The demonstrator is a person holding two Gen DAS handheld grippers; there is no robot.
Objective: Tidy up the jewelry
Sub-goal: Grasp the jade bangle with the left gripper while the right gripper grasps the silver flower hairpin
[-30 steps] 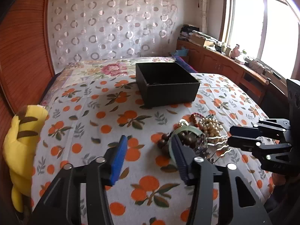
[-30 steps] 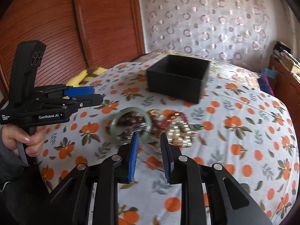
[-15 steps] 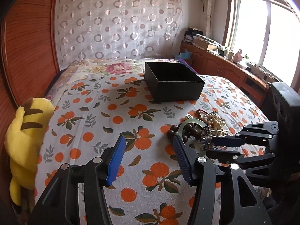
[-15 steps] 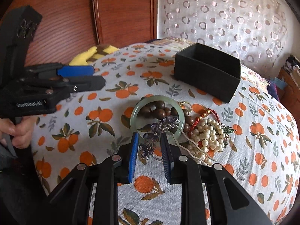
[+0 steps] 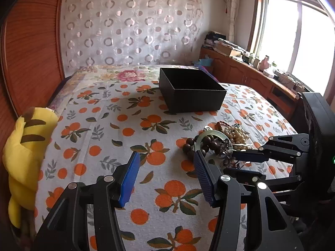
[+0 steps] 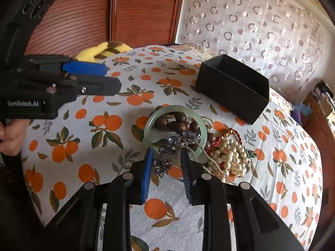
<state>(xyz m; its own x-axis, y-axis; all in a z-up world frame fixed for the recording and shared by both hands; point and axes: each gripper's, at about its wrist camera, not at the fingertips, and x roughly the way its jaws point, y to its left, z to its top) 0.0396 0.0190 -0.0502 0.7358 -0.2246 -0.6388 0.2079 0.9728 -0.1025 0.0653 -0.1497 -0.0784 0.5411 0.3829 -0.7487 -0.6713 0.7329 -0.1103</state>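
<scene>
One black box point(image 5: 191, 93) stands open on the bedspread point(image 5: 125, 129), well beyond the jewelry. The part of its inside that shows in the left wrist view is bare dark wall and floor; the near wall hides the rest. In the right wrist view only its outer walls and a strip of inner wall show point(image 6: 233, 87).

All the jewelry lies in one heap on the bedspread, none of it in the box. The heap holds one green bangle point(image 6: 174, 130), one string of brown wooden beads point(image 6: 180, 124) that runs through and under the bangle, one purple brooch point(image 6: 173, 148) lying across the bangle's near rim, one bunch of pearls point(image 6: 229, 159) just to the right of it, and one red cord point(image 6: 229, 135) between the pearls and the bangle. A white cord trails along the pearls' near side.

The right gripper point(image 6: 166, 162) is low over the heap, its two pads parted a little on either side of the brooch; whether they touch it cannot be told. The left gripper point(image 5: 166, 167) hangs above bare bedspread left of the heap, jaws wide apart and holding nothing.

One yellow plush toy point(image 5: 25, 156) lies at the bed's left edge.
</scene>
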